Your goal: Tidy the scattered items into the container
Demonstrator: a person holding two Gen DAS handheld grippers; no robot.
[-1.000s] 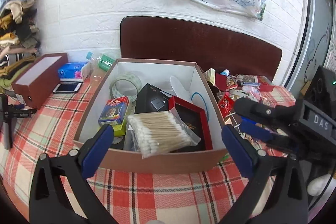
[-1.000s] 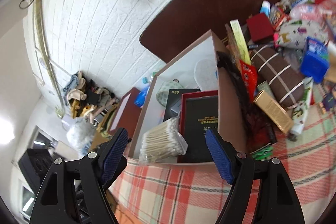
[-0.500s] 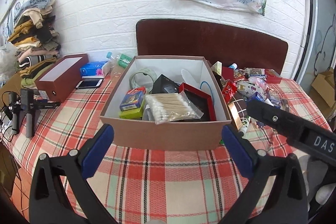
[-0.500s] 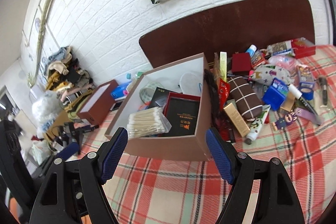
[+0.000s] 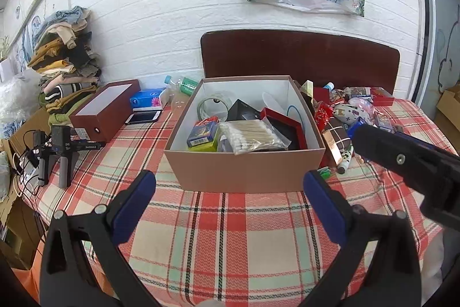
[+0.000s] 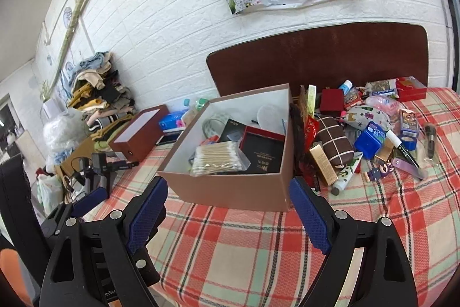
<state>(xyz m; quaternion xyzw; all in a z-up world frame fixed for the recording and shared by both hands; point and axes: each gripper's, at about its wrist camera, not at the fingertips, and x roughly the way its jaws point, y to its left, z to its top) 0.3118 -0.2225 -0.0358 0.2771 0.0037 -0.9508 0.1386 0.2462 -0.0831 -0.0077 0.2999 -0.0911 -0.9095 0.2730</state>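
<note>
An open brown cardboard box (image 5: 244, 171) (image 6: 230, 192) stands mid-table. It holds a bag of cotton swabs (image 5: 250, 134) (image 6: 218, 157), a red-rimmed black case (image 6: 261, 151), a tape roll (image 5: 214, 104) and a small colourful box (image 5: 202, 133). Scattered items lie to its right: a brown checked pouch (image 6: 335, 141), a gold box (image 6: 323, 163), a blue box (image 6: 369, 140). My left gripper (image 5: 230, 200) is open and empty, in front of the box. My right gripper (image 6: 228, 209) is open and empty, also in front of the box.
A brown shoebox (image 5: 103, 112), a phone (image 5: 143, 117) and a tissue pack (image 5: 146, 102) lie at the left. A small tripod camera (image 5: 61, 151) stands at the table's left edge. Plaid cloth (image 5: 230, 243) covers the table. A dark headboard (image 5: 299, 56) stands behind.
Both grippers have pulled back and away from the box, which now looks smaller and farther. The swab bag stays in the box. Both stay open.
</note>
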